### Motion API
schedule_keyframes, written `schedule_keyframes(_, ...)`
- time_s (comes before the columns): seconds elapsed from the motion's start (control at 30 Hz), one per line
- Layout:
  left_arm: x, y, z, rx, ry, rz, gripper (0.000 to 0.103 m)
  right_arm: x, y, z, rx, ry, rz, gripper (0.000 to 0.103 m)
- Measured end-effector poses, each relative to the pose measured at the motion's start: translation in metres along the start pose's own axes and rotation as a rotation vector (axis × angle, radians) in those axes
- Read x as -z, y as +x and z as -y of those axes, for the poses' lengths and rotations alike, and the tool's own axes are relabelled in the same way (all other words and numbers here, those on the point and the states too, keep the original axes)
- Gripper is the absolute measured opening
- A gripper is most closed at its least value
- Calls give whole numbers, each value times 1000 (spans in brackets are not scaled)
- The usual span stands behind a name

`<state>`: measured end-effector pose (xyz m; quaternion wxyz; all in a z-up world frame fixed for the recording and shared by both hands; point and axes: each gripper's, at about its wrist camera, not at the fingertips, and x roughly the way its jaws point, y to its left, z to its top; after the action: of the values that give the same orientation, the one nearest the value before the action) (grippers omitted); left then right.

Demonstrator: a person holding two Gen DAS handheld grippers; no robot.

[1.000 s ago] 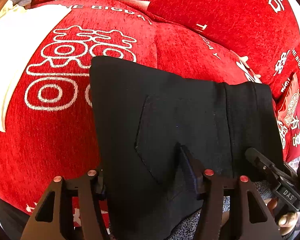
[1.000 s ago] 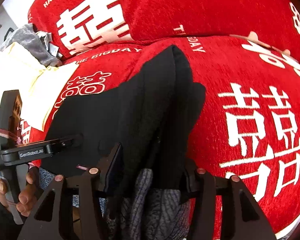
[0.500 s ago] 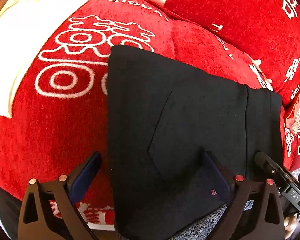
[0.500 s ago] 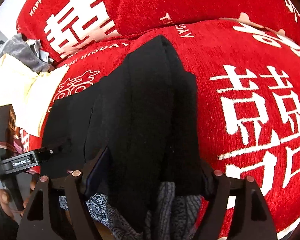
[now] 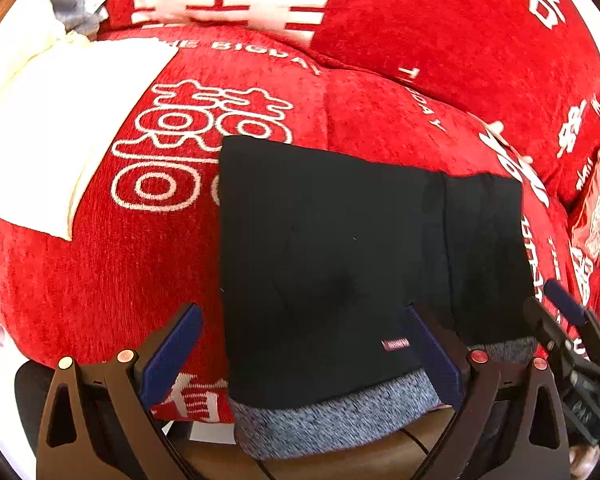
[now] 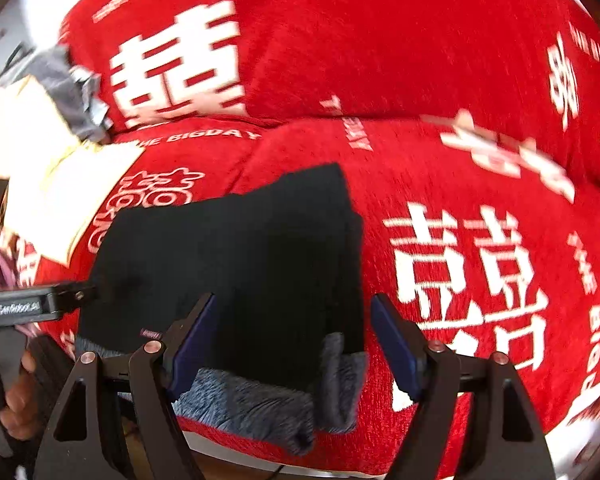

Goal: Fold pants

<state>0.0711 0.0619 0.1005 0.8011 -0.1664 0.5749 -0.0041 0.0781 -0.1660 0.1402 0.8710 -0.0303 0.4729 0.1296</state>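
The black pants (image 5: 340,264) are seen folded into a compact rectangle on the red cushion (image 5: 80,288), gray lining showing at six o'clock. The left tool (image 5: 300,344) and right tool (image 6: 296,340) are spread wide, nothing gripped. The stack could be unfolded if snagged. A cream cloth (image 5: 60,136) lies at ten o'clock.

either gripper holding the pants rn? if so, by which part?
Nothing held. Left gripper and right gripper, jaws just opened, stand open above the folded black pants, pads clear of the fabric.
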Motion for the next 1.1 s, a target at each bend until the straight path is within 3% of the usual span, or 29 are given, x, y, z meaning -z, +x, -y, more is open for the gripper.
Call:
schedule_keyframes(0.13,10,-7,15,10,61,19,101,10,-11,-31,-3,-138,34,80)
schedule_keyframes(0.23,16,0,19,7,93,2,101,26,-4,-45,16,-217,11,80)
schedule_keyframes(0.4,22,26,16,-60,117,-37,101,46,18,-39,85,-221,-47,82)
schedule_keyframes(0.57,21,40,7,-25,70,-51,102,54,23,-37,78,-220,-37,95)
schedule_keyframes(0.67,17,35,8,-29,66,-62,102,57,26,-45,110,-274,-47,96)
schedule_keyframes(0.8,-4,10,12,-50,80,37,102,43,9,-50,128,-301,21,96)
schedule_keyframes(0.93,-39,4,13,-91,43,86,102,14,9,-59,164,-366,78,96)
schedule_keyframes(1.1,-72,26,5,-198,-23,45,102,-24,37,-67,147,-388,67,96)
